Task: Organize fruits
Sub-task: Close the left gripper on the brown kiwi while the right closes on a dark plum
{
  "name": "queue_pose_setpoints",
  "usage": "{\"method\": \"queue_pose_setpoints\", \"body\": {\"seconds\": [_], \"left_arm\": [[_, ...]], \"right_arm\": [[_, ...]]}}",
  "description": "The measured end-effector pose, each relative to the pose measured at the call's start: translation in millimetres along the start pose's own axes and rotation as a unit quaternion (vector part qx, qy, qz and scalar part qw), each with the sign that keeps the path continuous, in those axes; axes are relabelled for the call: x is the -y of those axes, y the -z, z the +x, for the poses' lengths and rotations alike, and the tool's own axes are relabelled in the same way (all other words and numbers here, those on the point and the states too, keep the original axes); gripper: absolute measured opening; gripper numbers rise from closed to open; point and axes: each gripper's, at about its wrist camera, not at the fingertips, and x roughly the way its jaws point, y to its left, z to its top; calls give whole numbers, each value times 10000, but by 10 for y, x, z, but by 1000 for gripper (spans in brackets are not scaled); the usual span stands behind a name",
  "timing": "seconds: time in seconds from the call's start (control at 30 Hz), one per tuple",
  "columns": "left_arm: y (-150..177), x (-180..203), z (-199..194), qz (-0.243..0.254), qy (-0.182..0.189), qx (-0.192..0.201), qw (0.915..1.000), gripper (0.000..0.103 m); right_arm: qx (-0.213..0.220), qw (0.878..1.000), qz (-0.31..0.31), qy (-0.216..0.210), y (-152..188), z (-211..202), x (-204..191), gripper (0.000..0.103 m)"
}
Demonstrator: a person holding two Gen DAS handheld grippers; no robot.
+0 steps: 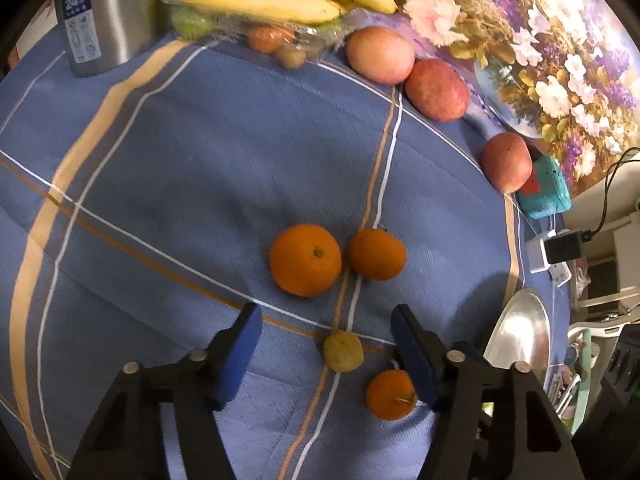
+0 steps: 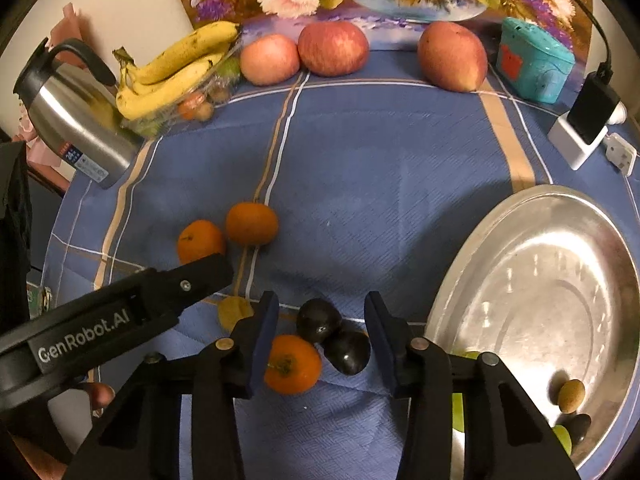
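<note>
The left tool [image 1: 326, 350] stands released, its pads either side of a small yellowish fruit [image 1: 343, 351] without touching it; a small orange [image 1: 390, 394] lies at the right pad. The right tool [image 2: 322, 340] is also released, around two dark plums [image 2: 334, 336] and a persimmon [image 2: 292, 364]. The metal tray [image 2: 532, 216] fills the right of that frame, near the desk's edge. Bare blue cloth [image 1: 220, 152] spreads mid-frame; three apples [image 2: 334, 48] line the top.
</note>
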Motion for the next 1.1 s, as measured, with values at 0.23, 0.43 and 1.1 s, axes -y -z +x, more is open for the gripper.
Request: {"method": "queue_pose_setpoints", "body": {"seconds": [0.23,0.43,1.1], "left_arm": [[47,37,95,-71,181,-255,9995,57],[85,59,162,-82,201,-395,9990,47],[86,-17,132,-197,224,-367,9989,26]], "right_arm": [[-140,9998,-115,38,26,100,-39,41],[-133,9997,-150,115,24,116,-56,37],[-42,9997,-215,74,48,97,-47,29]]}}
